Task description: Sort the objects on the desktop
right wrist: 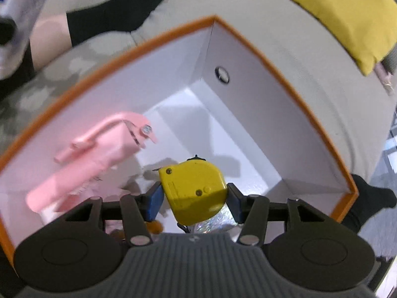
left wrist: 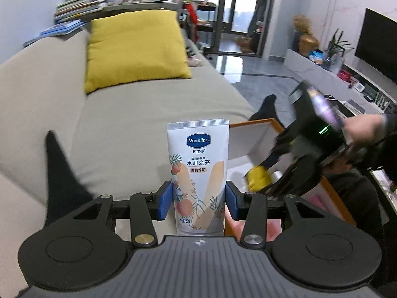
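Observation:
My left gripper (left wrist: pixel 198 202) is shut on a white Vaseline hand-cream tube (left wrist: pixel 198 171), held upright above the sofa beside the orange-rimmed white box (left wrist: pixel 250 124). My right gripper (right wrist: pixel 194 200) is shut on a yellow tape measure (right wrist: pixel 193 190) and holds it inside the box (right wrist: pixel 285 67), above its white floor. A pink stapler-like tool (right wrist: pixel 94 154) lies in the box at the left. In the left wrist view the right gripper (left wrist: pixel 263 181) reaches down into the box with the tape measure (left wrist: pixel 258 177).
The box rests on a beige sofa (left wrist: pixel 124 129) with a yellow cushion (left wrist: pixel 136 47). A person's black-socked feet (left wrist: pixel 268 106) lie near the box. A shiny foil item (right wrist: pixel 213 221) sits under the tape measure. A TV stand (left wrist: pixel 335 74) runs along the right.

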The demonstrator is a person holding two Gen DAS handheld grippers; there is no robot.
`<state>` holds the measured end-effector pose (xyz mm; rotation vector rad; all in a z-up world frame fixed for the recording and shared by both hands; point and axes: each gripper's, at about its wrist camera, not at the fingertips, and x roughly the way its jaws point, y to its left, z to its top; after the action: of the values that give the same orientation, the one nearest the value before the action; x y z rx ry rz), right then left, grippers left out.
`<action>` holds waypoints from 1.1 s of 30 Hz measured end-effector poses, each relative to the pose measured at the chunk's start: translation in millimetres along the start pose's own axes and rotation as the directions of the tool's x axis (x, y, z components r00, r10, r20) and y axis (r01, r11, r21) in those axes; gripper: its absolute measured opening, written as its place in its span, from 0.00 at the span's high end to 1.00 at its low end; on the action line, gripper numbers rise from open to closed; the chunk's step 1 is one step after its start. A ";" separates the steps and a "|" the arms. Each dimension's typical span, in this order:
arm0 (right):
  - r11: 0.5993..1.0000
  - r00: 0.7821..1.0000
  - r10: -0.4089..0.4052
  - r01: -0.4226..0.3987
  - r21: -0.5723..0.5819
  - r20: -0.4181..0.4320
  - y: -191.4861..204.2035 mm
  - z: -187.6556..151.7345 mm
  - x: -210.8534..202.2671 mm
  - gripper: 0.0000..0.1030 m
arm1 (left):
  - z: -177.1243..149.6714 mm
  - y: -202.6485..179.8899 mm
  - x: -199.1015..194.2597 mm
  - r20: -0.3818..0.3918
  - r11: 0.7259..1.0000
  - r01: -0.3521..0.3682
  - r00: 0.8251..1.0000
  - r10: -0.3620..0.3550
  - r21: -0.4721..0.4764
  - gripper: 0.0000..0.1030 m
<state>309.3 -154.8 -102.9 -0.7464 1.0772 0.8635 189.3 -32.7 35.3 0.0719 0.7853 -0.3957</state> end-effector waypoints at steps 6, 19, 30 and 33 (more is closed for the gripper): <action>0.994 0.996 0.083 -0.084 -0.070 -0.026 -9.5 5.4 31.6 0.45 | 16.2 -17.1 28.4 -0.010 0.999 0.033 0.999 -0.032 0.021 0.50; 0.970 0.986 0.147 -0.159 -0.186 -0.073 2.4 -3.7 43.4 0.45 | 18.6 -37.4 52.3 -0.047 0.997 0.067 0.997 -0.065 0.041 0.50; 0.972 0.977 0.206 -0.210 -0.108 -0.051 -3.5 -3.3 36.2 0.62 | 15.0 -38.2 56.1 -0.054 0.996 0.078 0.996 -0.076 0.032 0.50; 0.976 0.982 0.182 -0.186 -0.110 -0.045 -10.4 -1.4 32.7 0.65 | 14.2 -42.1 59.5 -0.056 0.996 0.080 0.995 -0.077 0.048 0.50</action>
<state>325.3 -153.5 -133.3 -0.7669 1.1481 1.0804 221.1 -93.6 7.1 0.0998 0.8336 -0.4897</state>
